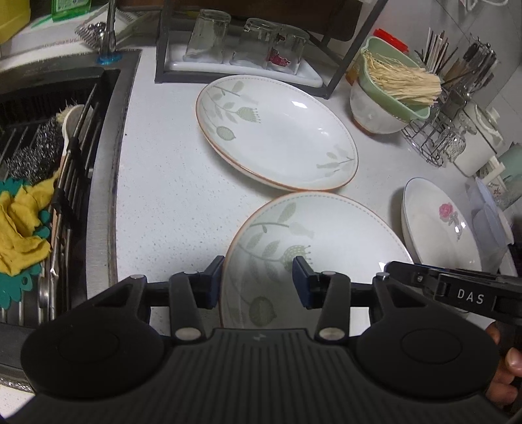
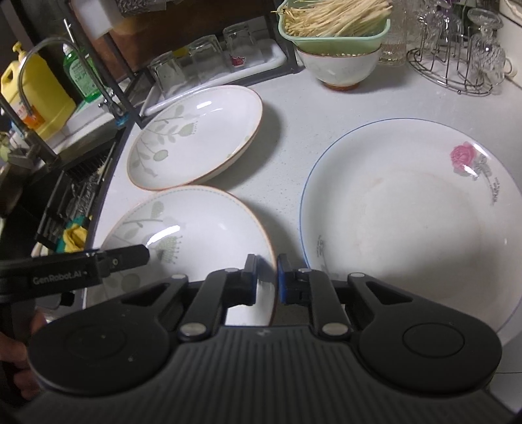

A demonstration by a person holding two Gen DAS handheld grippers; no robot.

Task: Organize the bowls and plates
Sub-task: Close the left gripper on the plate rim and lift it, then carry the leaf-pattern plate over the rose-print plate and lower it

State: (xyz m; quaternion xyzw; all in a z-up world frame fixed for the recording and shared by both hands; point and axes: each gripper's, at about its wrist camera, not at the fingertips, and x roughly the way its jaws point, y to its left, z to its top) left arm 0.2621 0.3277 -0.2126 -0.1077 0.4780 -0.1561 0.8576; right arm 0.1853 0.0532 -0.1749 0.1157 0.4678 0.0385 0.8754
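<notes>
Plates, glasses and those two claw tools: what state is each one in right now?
Near leaf plate: upright, gripped at two rim spots.
Far leaf plate: flat on counter, free.
Rose plate: on counter, untouched.
Glasses: upside down on rack.
Green basket: full of straws, sitting in a bowl.
Left gripper: half closed over the plate's rim.
Right gripper: clamped on the plate's rim.

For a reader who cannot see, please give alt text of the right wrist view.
The right gripper pinches the rim of the near leaf-patterned plate on a white counter. A matching plate lies behind; a rose plate lies right.
</notes>
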